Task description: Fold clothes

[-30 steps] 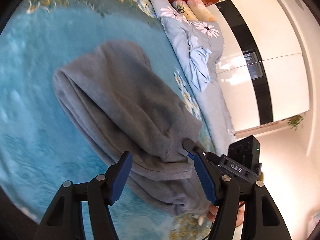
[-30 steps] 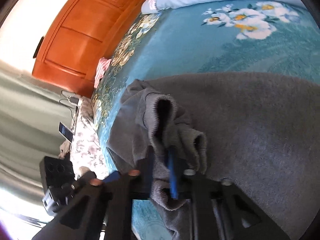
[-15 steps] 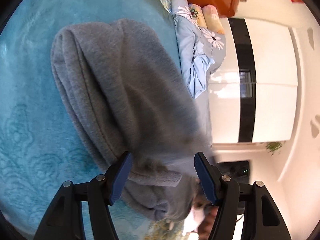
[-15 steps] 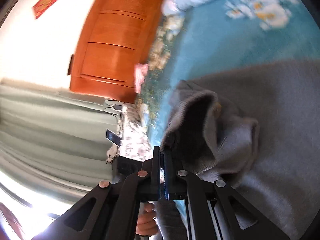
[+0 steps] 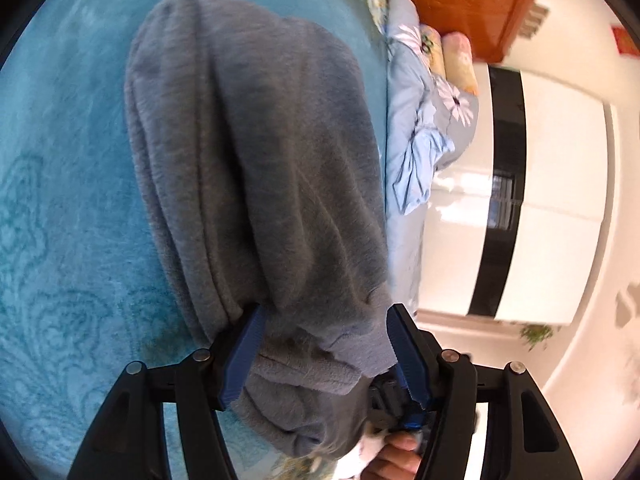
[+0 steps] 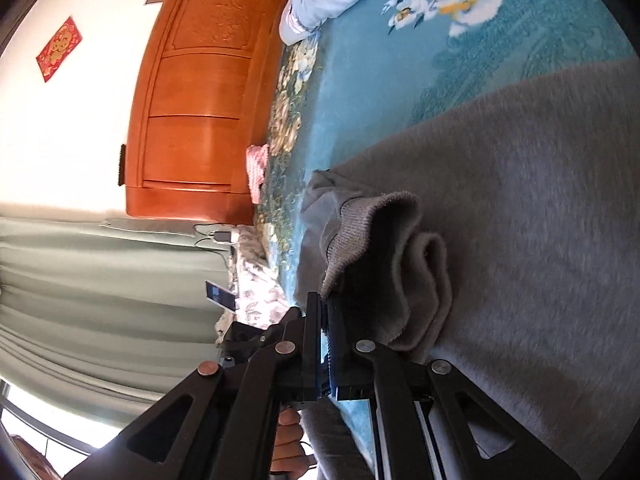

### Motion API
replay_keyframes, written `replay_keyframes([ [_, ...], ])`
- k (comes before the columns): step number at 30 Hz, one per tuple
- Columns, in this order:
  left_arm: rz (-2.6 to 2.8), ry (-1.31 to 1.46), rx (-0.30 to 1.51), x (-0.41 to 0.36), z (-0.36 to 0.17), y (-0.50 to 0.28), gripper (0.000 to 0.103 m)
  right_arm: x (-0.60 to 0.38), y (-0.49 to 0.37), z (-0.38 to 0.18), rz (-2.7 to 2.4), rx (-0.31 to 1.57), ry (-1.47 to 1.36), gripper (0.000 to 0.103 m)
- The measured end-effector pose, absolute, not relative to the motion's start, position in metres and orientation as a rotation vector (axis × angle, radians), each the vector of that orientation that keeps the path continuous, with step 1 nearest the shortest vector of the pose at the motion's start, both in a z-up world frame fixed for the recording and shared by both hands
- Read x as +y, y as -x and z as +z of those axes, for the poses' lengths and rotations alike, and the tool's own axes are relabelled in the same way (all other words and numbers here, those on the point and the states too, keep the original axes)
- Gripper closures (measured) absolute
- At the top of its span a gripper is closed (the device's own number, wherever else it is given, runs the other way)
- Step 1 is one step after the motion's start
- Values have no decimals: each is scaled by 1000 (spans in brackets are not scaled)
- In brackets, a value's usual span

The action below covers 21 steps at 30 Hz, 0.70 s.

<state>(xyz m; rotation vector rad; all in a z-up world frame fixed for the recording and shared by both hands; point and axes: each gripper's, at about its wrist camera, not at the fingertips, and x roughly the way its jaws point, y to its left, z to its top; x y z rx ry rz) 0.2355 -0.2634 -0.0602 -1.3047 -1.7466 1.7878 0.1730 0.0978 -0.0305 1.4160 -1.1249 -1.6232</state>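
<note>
while the grey sweater [image 5: 256,152] still lies folded on the teal bedspread [image 5: 60,200], near the edge of the bed by the wooden headboard [image 6: 192,112], both views have rolled since a second ago. left gripper [image 5: 324,344]: blue pads stand apart with the bunched hem between them; can't tell whether they press it. it has dropped closer, so the sweater fills far more of its view than before. right gripper [image 6: 324,320]: fingers together, nothing visibly between the pads. a second ago a fold of knit sat across them; now the ribbed cuff [image 6: 368,224] sits just beyond the tips, free. a hand [image 6: 288,444] shows below the right gripper's frame.
</note>
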Motion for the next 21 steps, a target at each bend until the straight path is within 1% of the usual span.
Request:
replay_keyframes([
  [2,1780,1287,-1771,-264,-62,-234,46,98,-171,-34,-1630,-1125,-1429,100],
  [3,1783,1283,-1769,-263,-62,-233,52,99,-171,-37,-1633,-1123,-1438,100],
  [5,1795,1282,-1754,-263,-63,-232,56,100,-171,-41,-1638,-1113,-1455,100],
  [6,1802,1282,-1749,-262,-63,-232,61,101,-171,-43,-1642,-1105,-1461,98],
  [7,1808,1290,-1745,-261,-63,-231,69,100,-172,-43,-1651,-1089,-1469,97],
  [9,1821,1305,-1738,-260,-64,-229,74,99,-172,-42,-1669,-1055,-1478,96],
  [11,1830,1308,-1733,-258,-64,-227,81,96,-171,-40,-1687,-1019,-1482,93],
  [12,1835,1310,-1730,-257,-63,-227,87,93,-170,-38,-1695,-999,-1484,88],
  [13,1842,1313,-1726,-257,-62,-227,92,91,-170,-38,-1695,-990,-1488,76],
  [14,1852,1315,-1721,-257,-61,-227,93,88,-169,-38,-1694,-981,-1493,74],
  [17,1895,1311,-1689,-258,-52,-229,96,83,-169,-36,-1717,-962,-1498,74],
  [18,1906,1304,-1677,-259,-46,-230,97,82,-169,-35,-1724,-964,-1493,82],
  [19,1917,1296,-1660,-259,-39,-231,97,82,-169,-33,-1717,-975,-1477,95],
  [21,1941,1276,-1618,-260,-25,-231,97,82,-174,-19,-1705,-964,-1415,97],
])
